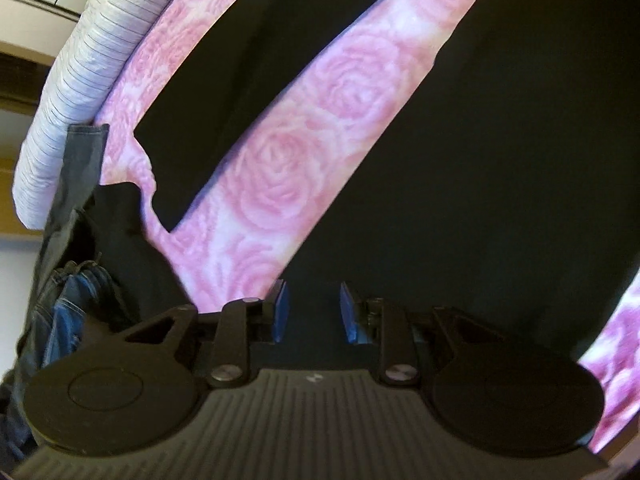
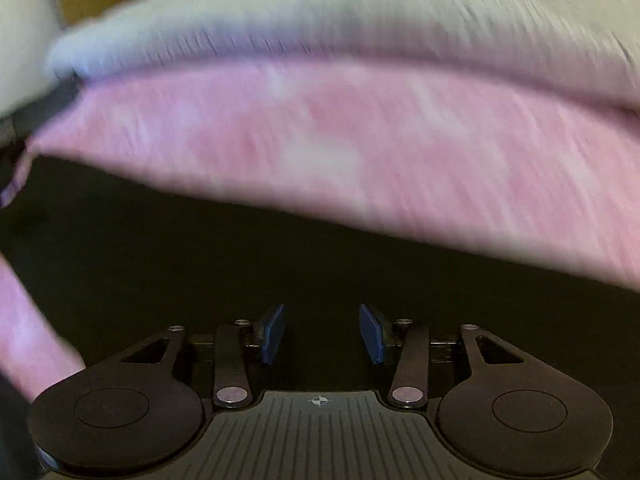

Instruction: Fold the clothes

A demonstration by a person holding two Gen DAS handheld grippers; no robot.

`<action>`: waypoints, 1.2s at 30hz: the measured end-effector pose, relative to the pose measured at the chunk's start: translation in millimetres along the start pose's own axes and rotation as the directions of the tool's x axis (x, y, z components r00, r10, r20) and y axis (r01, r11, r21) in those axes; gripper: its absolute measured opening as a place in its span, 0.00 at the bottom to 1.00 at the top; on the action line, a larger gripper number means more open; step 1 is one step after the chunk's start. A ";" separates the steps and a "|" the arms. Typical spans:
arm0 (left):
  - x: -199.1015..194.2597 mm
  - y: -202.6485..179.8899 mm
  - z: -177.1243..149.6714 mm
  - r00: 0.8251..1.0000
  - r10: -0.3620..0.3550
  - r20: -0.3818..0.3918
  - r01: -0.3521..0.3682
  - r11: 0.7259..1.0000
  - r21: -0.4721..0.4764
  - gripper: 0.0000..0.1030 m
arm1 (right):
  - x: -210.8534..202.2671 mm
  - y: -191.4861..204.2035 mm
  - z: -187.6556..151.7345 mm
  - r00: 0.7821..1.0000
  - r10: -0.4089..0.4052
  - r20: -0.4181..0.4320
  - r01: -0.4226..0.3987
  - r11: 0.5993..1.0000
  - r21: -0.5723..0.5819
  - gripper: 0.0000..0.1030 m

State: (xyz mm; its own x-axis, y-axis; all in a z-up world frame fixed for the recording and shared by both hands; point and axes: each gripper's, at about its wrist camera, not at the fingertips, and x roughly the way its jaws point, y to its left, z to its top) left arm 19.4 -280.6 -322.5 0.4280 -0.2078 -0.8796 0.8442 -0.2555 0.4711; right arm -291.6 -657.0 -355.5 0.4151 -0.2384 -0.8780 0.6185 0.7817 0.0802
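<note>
A black garment (image 1: 500,152) lies spread on a pink rose-patterned bedspread (image 1: 320,120). One long black part (image 1: 240,64), a sleeve or leg, stretches away to the upper left. My left gripper (image 1: 314,312) hovers low over the garment's near edge, open, its blue pads (image 1: 280,312) apart with only dark cloth seen between them. In the right wrist view the same black garment (image 2: 200,264) fills the lower half, and my right gripper (image 2: 322,334) stands open just above it. That view is motion-blurred.
A white ribbed pillow or quilt (image 1: 76,80) lies along the bedspread's far edge, seen blurred as the pillow (image 2: 360,12). Blue jeans (image 1: 76,304) and a grey garment (image 1: 76,168) hang at the bed's left side. The pink bedspread (image 2: 400,144) shows beyond the garment.
</note>
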 end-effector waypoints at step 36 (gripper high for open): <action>-155.3 -208.9 122.0 0.967 -0.171 0.190 0.134 0.973 0.190 0.30 | -236.3 -231.9 -322.2 0.961 -0.249 0.122 0.005 0.455 0.891 0.46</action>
State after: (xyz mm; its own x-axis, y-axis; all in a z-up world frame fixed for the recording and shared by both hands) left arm -262.8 -310.2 -276.2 0.2081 -0.3370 -0.9182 0.8174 -0.4557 0.3525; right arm -748.1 -596.2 -318.6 0.3262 -0.4938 -0.8061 0.8776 -0.1589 0.4524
